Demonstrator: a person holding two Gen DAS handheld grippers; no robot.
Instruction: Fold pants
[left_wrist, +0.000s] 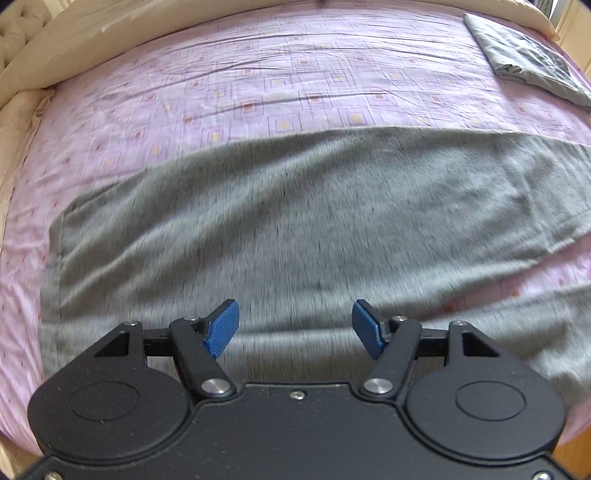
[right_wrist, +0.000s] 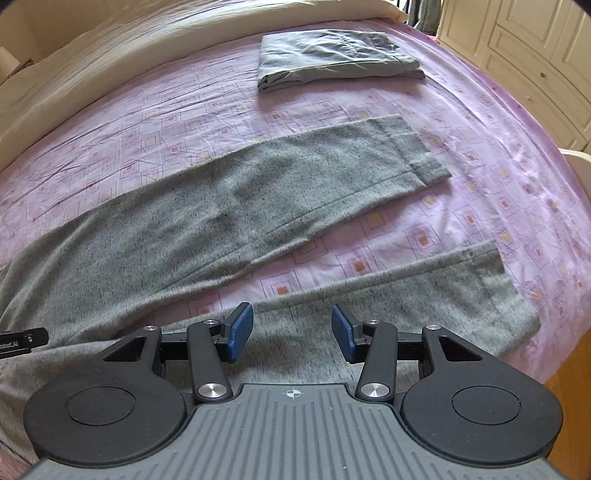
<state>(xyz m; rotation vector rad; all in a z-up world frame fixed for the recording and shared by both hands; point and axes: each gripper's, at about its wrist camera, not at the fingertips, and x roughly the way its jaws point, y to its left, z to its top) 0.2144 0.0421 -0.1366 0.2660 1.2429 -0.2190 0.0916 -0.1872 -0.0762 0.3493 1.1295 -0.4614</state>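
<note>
Left gripper (left_wrist: 295, 328) and right gripper (right_wrist: 292, 332) both spread wide, empty, above grey pants (right_wrist: 221, 206) lying flat on bed (right_wrist: 480, 184); folded grey garment (right_wrist: 332, 55) beyond.

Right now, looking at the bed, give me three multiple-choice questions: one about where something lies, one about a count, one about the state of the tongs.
1. Where does the folded grey garment lie?
A. Past the grey pants, toward the cream bedding
B. On top of the pants
C. On the floor

2. How many pant legs lie spread apart on the pink sheet?
A. One
B. Two
C. Three

3. How do the right tongs stand?
A. Shut on the pants
B. Shut on nothing
C. Open above the near leg

Answers: 1 A, the right wrist view shows it on the sheet beyond the far leg. 2 B, two legs run out with a strip of sheet between them. 3 C, the blue pads stand apart with bare cloth showing between them.
</note>
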